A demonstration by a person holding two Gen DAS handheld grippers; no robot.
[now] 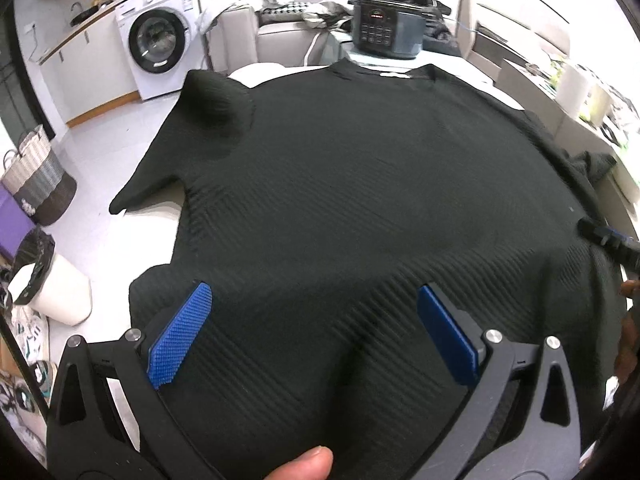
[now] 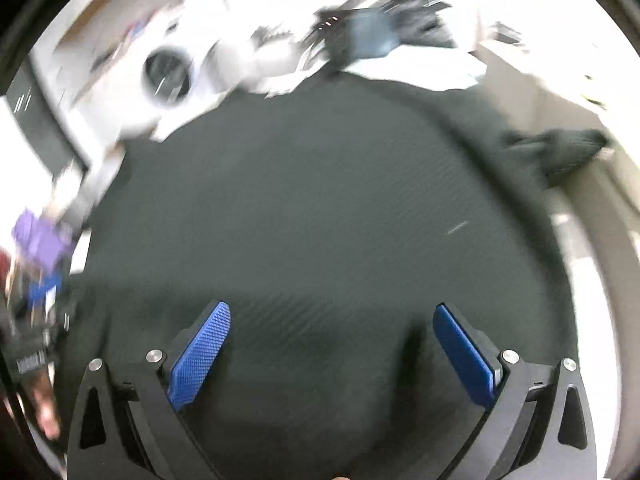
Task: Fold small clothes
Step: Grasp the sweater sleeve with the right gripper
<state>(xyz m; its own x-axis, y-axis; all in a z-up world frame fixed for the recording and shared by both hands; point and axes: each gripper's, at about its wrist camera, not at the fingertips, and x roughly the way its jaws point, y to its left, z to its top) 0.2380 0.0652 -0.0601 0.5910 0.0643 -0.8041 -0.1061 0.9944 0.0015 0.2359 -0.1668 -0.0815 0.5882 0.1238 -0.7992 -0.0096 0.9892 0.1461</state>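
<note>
A black ribbed T-shirt (image 1: 340,184) lies spread flat on a white table (image 1: 152,224), collar at the far side. Its left sleeve (image 1: 216,100) is bunched up. My left gripper (image 1: 312,300) is open, its blue pads on either side of the shirt's near hem. My right gripper shows at the right edge of the left wrist view (image 1: 608,236). In the blurred right wrist view the right gripper (image 2: 332,320) is open over the same shirt (image 2: 320,208), with nothing between its pads.
A black multicooker (image 1: 386,28) stands beyond the collar. A washing machine (image 1: 160,40) and sofa (image 1: 280,28) are behind. A woven basket (image 1: 38,176) and a white bin (image 1: 48,284) stand on the floor at left. A paper roll (image 1: 572,84) is at right.
</note>
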